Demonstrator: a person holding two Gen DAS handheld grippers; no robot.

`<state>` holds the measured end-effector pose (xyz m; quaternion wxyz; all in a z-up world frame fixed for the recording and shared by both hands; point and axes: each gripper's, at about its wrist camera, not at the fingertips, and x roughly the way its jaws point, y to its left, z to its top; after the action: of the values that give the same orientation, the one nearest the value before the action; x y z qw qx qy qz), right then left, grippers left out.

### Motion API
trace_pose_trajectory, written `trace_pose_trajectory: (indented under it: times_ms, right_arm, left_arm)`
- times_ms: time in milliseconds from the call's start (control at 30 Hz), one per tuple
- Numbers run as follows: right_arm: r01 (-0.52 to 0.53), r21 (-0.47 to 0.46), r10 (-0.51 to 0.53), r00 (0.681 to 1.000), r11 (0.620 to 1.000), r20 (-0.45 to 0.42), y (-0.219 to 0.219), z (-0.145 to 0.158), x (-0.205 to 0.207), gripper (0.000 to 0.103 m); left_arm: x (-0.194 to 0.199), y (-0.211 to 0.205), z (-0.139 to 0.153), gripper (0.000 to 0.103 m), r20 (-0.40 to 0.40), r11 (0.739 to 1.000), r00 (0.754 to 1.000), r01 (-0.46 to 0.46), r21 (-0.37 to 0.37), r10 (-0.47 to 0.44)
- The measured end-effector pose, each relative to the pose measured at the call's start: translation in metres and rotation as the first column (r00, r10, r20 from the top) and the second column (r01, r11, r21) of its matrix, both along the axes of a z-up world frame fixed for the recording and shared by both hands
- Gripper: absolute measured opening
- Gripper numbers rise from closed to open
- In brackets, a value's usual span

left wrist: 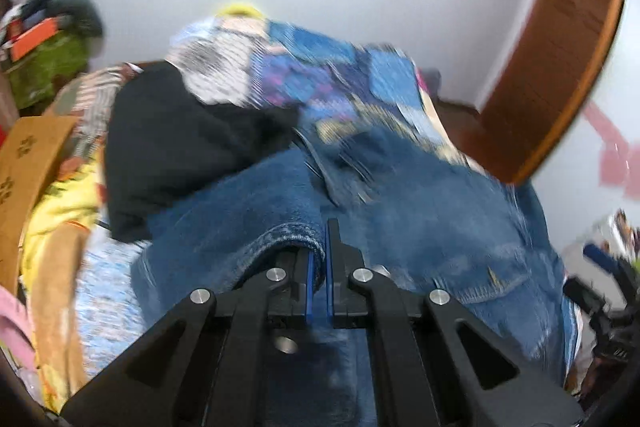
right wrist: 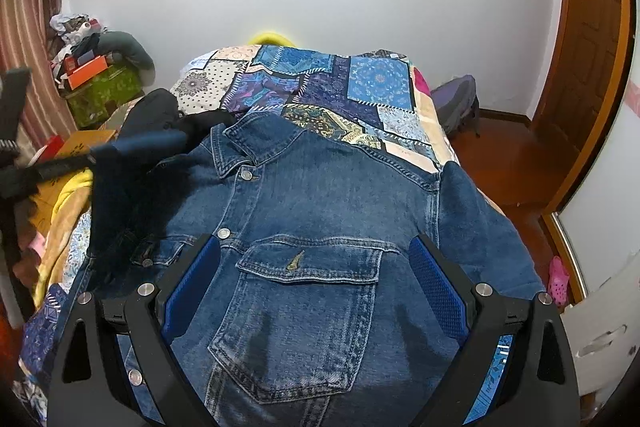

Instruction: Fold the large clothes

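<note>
A blue denim jacket [right wrist: 320,195] lies front up on the bed, collar toward the far wall. My left gripper [left wrist: 319,267] is shut on a hemmed edge of its denim [left wrist: 288,231], which passes between the blue pads; this view is blurred by motion. In the right wrist view the jacket's left sleeve [right wrist: 132,151] is lifted off the bed at the left, also blurred. My right gripper [right wrist: 314,243] is open, its fingers wide on either side of the chest pocket [right wrist: 312,307], with nothing gripped.
The bed carries a blue patchwork quilt [right wrist: 340,87]. A black garment [right wrist: 160,111] and yellow clothes [left wrist: 60,195] lie left of the jacket, beside a cardboard box [left wrist: 28,155]. A wooden door [right wrist: 580,67] and a grey backpack [right wrist: 456,103] are on the right.
</note>
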<state>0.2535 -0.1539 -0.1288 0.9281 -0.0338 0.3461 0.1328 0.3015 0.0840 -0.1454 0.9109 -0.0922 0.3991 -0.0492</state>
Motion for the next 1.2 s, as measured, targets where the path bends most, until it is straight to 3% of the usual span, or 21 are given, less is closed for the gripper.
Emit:
trace_pose_trajectory:
  times_ms: [133,300,467,567,633,733,900,1033,1200]
  right_arm:
    - [0.000,0.005,0.000,1.000,1.000,-0.004,-0.003,-0.001,0.000,0.094]
    - [-0.001,0.011,0.001,1.000,1.000,-0.010,-0.003,-0.002,0.001,0.094]
    - [-0.008,0.002,0.007,1.000,1.000,0.006,-0.002,-0.001,-0.003,0.094]
    - [-0.013,-0.007,0.013,1.000,1.000,0.020,0.001,0.001,-0.005,0.094]
    - [-0.015,-0.011,0.016,1.000,1.000,0.022,0.003,0.001,-0.006,0.094]
    - [-0.020,-0.020,0.020,1.000,1.000,0.024,0.006,0.001,-0.006,0.094]
    - [-0.024,-0.037,0.025,0.999,0.999,0.033,0.009,0.001,-0.007,0.094]
    - [-0.021,-0.046,0.023,0.999,0.999,0.046,0.011,0.003,-0.009,0.094]
    - [-0.015,-0.062,0.018,0.999,0.998,0.047,0.012,0.002,-0.008,0.094]
  left_arm:
    - [0.002,-0.028,-0.033,0.003,-0.095,0.997,0.993,0.070,0.025,-0.067]
    - [-0.004,-0.037,-0.072,0.003,-0.212,0.995,0.974,0.092,0.036,-0.082]
    - [-0.021,-0.041,-0.082,0.006,-0.249,0.991,0.962,0.129,0.038,-0.115]
    - [-0.036,-0.042,-0.071,0.012,-0.226,0.987,0.966,0.146,0.069,-0.127]
    - [-0.043,-0.037,-0.056,0.031,-0.189,0.986,0.974,0.143,0.089,-0.125]
    - [-0.055,-0.022,-0.033,0.056,-0.112,0.991,0.989,0.103,0.089,-0.093]
    - [-0.059,0.028,-0.011,0.063,-0.046,0.996,0.996,-0.067,0.063,0.070]
    - [-0.058,0.083,-0.026,0.064,-0.101,0.966,0.961,-0.259,0.008,0.259]
    - [-0.059,0.137,-0.063,0.064,-0.228,0.909,0.906,-0.393,-0.137,0.357]
